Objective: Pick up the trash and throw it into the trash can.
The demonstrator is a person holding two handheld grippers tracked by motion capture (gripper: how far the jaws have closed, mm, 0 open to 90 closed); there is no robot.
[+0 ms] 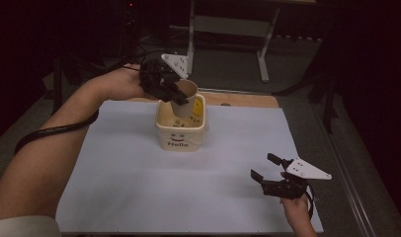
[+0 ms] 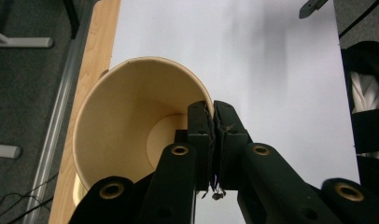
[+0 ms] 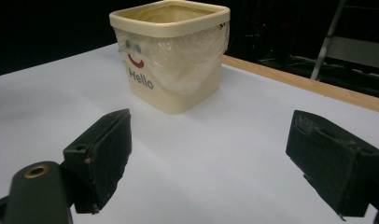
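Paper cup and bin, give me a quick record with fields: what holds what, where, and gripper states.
held item: paper cup, tilted, its wall pinched by the left gripper
cup position: above the cream bin marked Hello
bin: on the white table sheet, clear liner inside
right gripper: open, nothing between its jaws, near the sheet's right front

Black claws [image 1: 175,93], grey plates, white sleeve [image 1: 20,227].

Tan paper cup [image 1: 185,92], tilted, rim pinched, above cream "Hello" bin [image 1: 180,134].
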